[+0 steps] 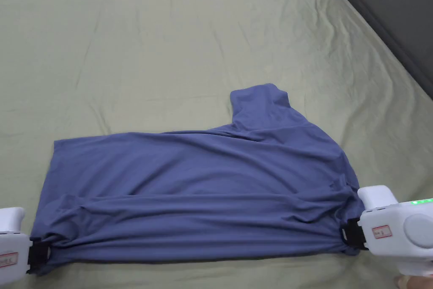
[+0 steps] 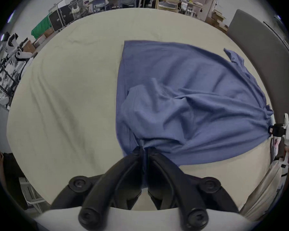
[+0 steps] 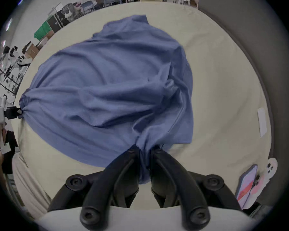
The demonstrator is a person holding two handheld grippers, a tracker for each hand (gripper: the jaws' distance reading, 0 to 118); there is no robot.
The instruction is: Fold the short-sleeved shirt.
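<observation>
Blue shirt (image 1: 203, 184) on green sheet (image 1: 169, 48), left gripper (image 2: 144, 150), right gripper (image 3: 144, 148) both clamping it

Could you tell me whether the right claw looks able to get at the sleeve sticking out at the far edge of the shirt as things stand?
Probably not yet. The right claw is shut on the near corner of the shirt, so it would have to let go first. Otherwise the sleeve lies flat on the green sheet, with nothing over it.

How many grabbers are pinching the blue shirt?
2. The left gripper pinches the shirt at its near left corner; the right gripper pinches its near right corner. Both are shut on the cloth.
</observation>
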